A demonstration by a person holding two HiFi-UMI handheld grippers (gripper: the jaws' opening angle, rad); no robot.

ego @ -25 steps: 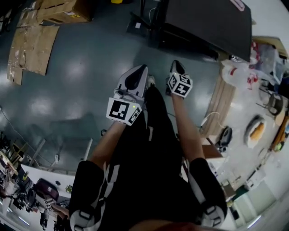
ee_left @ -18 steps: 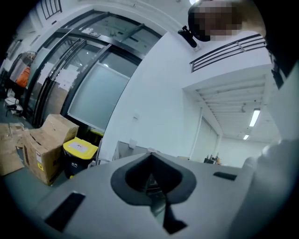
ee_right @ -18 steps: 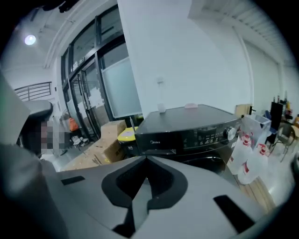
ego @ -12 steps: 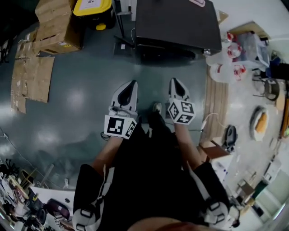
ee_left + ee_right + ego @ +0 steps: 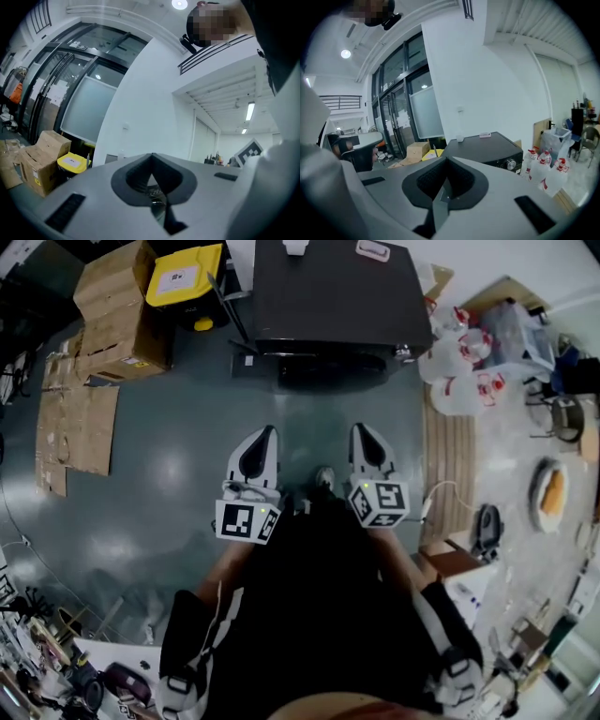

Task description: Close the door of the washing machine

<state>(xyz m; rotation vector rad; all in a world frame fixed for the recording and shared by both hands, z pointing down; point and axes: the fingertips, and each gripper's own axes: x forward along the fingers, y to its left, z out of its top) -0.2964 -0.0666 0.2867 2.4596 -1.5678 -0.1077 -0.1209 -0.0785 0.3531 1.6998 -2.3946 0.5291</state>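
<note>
Facing washing machine (image 5: 333,292) | left claw (image 5: 262,432), right claw (image 5: 361,430) pressed together, empty | yellow bin (image 5: 186,276) lidded

Washing machine (image 5: 333,306) stands ahead, near the wall. Cardboard boxes (image 5: 112,310) and lidded bin (image 5: 187,273) lie left of it; jugs (image 5: 459,362), apparently on the floor, lie right.
</note>
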